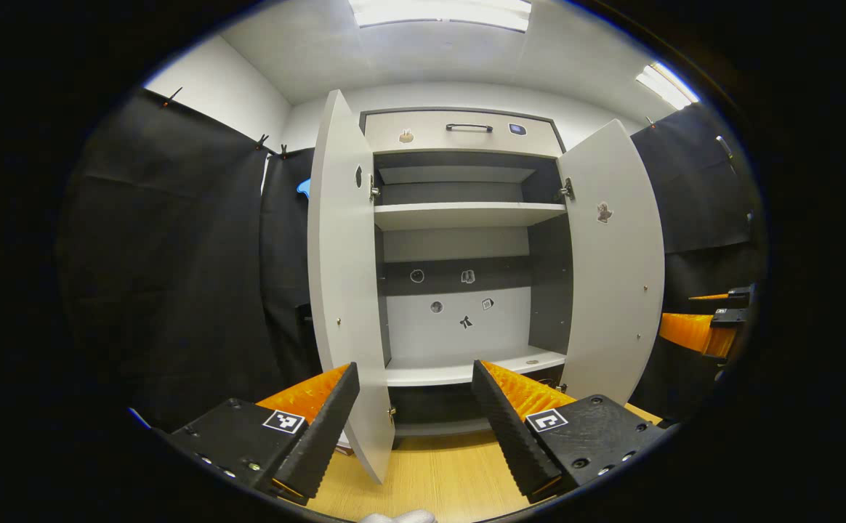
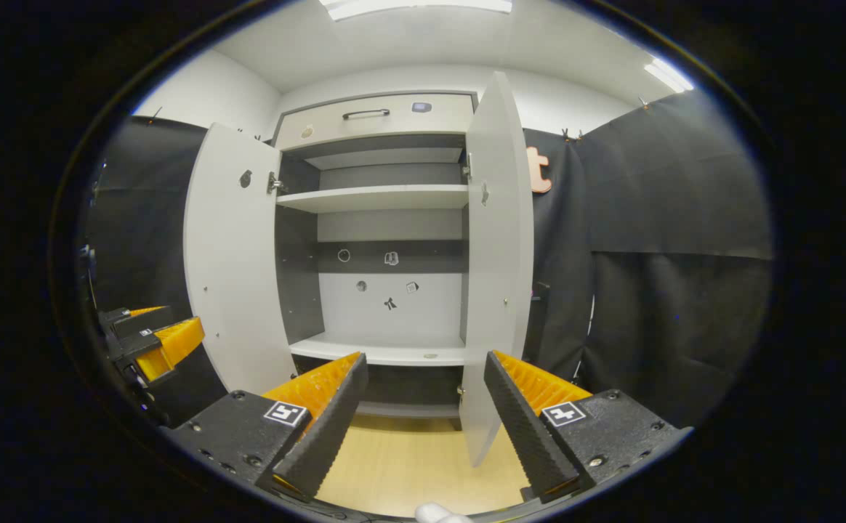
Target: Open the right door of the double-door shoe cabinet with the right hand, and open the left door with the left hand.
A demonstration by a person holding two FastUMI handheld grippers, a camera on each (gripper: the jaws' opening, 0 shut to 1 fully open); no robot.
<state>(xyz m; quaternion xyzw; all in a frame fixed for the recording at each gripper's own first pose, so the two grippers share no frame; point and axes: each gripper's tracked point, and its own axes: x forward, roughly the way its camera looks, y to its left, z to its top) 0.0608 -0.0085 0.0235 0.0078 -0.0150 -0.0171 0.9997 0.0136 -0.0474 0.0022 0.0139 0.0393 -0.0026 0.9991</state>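
The shoe cabinet point(image 1: 466, 214) stands with both doors swung wide. In the left gripper view, the pale left door point(image 1: 341, 290) is edge-on right in front, and its lower edge hangs between the fingers of my open left gripper point(image 1: 416, 365), nearer the left finger point(image 1: 321, 428), with no finger pressing on it. The right door point(image 1: 615, 269) angles outward, and my right gripper point(image 1: 685, 316) shows just past it. In the right gripper view, the right door point(image 2: 499, 254) hangs between the fingers of my open right gripper point(image 2: 424, 357), close to the right finger point(image 2: 525, 428). The left door point(image 2: 230, 261) and left gripper point(image 2: 176, 325) lie at the left.
Inside are pale shelves point(image 1: 466, 215) and a back panel with small stickers point(image 1: 466, 321). A drawer with a dark handle point(image 1: 469, 128) tops the cabinet. Black cloth walls point(image 1: 176, 276) flank both sides. A wooden floor point(image 1: 430, 479) runs under the grippers.
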